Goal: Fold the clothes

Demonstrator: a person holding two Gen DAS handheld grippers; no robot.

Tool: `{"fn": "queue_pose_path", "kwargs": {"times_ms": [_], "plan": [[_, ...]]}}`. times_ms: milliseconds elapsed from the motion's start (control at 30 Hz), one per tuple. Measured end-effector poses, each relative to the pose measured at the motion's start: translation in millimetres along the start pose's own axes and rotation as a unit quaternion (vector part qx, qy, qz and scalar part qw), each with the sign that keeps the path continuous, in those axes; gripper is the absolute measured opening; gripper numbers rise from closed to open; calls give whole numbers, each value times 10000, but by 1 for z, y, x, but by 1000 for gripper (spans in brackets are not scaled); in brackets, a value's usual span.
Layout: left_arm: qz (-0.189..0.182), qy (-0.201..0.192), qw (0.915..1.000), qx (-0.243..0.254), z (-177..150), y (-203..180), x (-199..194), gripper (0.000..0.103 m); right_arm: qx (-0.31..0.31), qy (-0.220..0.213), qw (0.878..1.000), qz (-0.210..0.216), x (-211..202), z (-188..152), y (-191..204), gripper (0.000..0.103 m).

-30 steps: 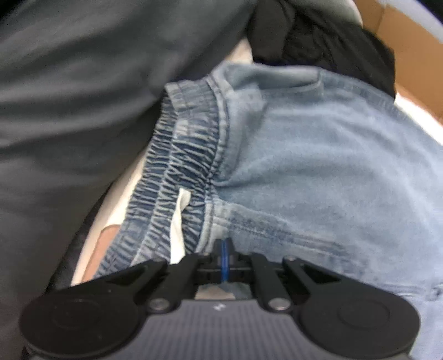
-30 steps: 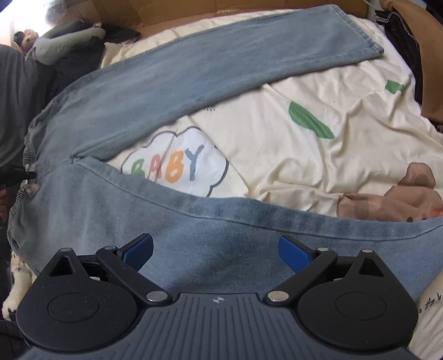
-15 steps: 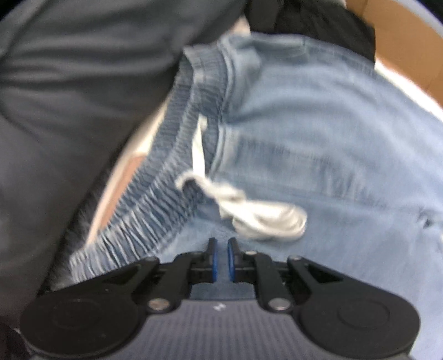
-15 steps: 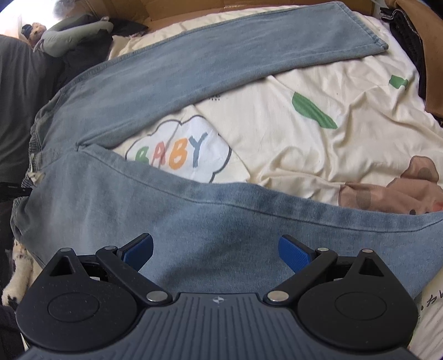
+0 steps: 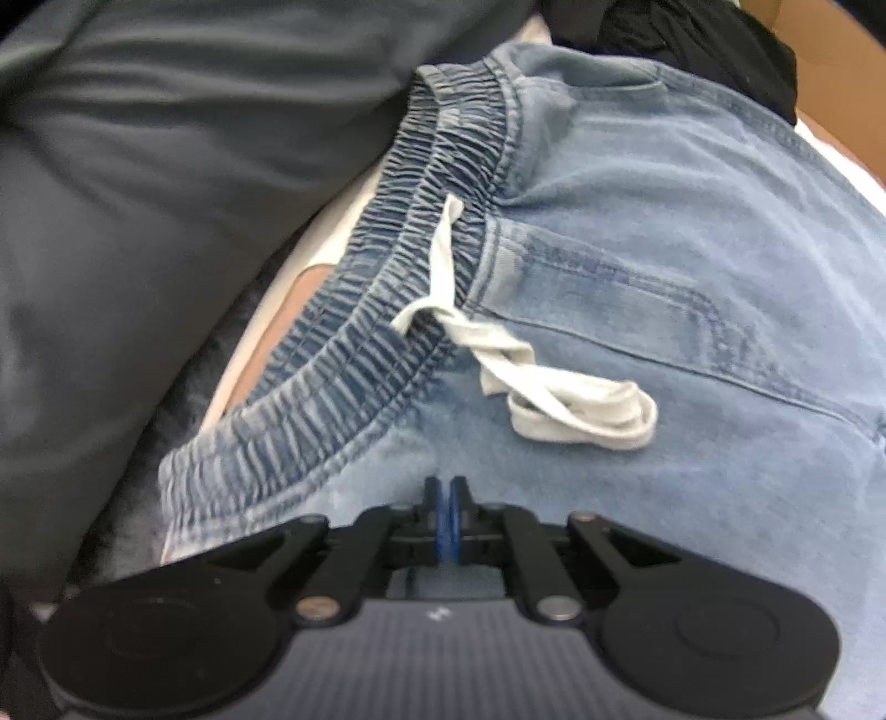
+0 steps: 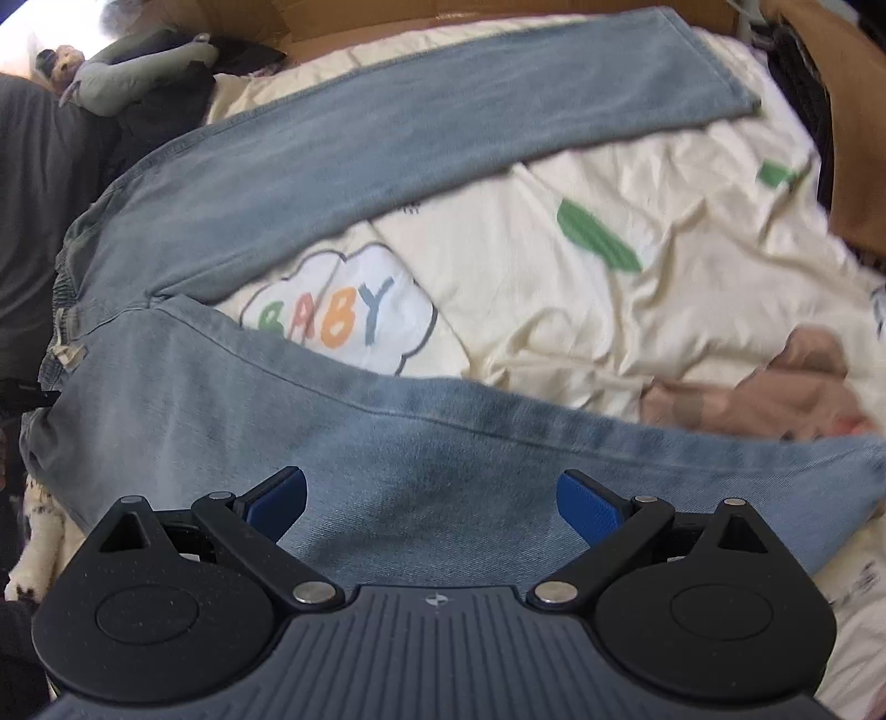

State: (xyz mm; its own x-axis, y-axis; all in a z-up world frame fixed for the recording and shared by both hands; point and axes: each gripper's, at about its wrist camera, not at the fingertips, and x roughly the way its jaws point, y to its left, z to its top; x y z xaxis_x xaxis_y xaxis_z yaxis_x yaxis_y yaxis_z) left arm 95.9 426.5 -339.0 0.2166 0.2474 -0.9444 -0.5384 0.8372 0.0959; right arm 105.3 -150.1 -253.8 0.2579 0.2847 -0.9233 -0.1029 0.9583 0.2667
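Light blue jeans (image 6: 387,166) lie spread on a cream bed sheet (image 6: 664,310), the two legs fanned apart toward the right. My right gripper (image 6: 432,498) is open just above the near leg (image 6: 443,443), with only flat denim between its blue pads (image 6: 587,498). In the left wrist view the elastic waistband (image 5: 387,310) and the white drawstring (image 5: 554,399) lie loose on the jeans' front (image 5: 692,266). My left gripper (image 5: 446,515) hovers close over the denim below the waistband. Its pads are almost touching and I see nothing held between them.
A person's dark grey clothing (image 5: 166,221) presses against the waistband side. A black garment (image 5: 692,39) and cardboard (image 5: 830,66) lie beyond the jeans. A brown garment (image 6: 853,138) borders the right, and a plush toy (image 6: 127,77) lies at the far left.
My left gripper opened slightly, pulled back from the waistband and closed again. The drawstring now lies out on the denim. The right gripper shifted only slightly.
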Motion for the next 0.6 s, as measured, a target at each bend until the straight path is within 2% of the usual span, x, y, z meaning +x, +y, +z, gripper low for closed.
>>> {"fn": "queue_pose_path", "kwargs": {"times_ms": [100,267,467,600], "plan": [[-49,-9,9999,-126,-9,0,-17,7,-357,-40,9993,125,-29,17,3,100],[-224,-40,9995,-236,-6,-5,-48,8,-807,-103,9966,101,-92,44,-12,100],[-499,-156,9979,-369,6,-10,-101,15,-523,-380,9979,26,-171,68,-52,100],[-575,-310,9971,-396,11,-11,-149,19,-385,-466,9981,147,-213,78,-71,100]]}}
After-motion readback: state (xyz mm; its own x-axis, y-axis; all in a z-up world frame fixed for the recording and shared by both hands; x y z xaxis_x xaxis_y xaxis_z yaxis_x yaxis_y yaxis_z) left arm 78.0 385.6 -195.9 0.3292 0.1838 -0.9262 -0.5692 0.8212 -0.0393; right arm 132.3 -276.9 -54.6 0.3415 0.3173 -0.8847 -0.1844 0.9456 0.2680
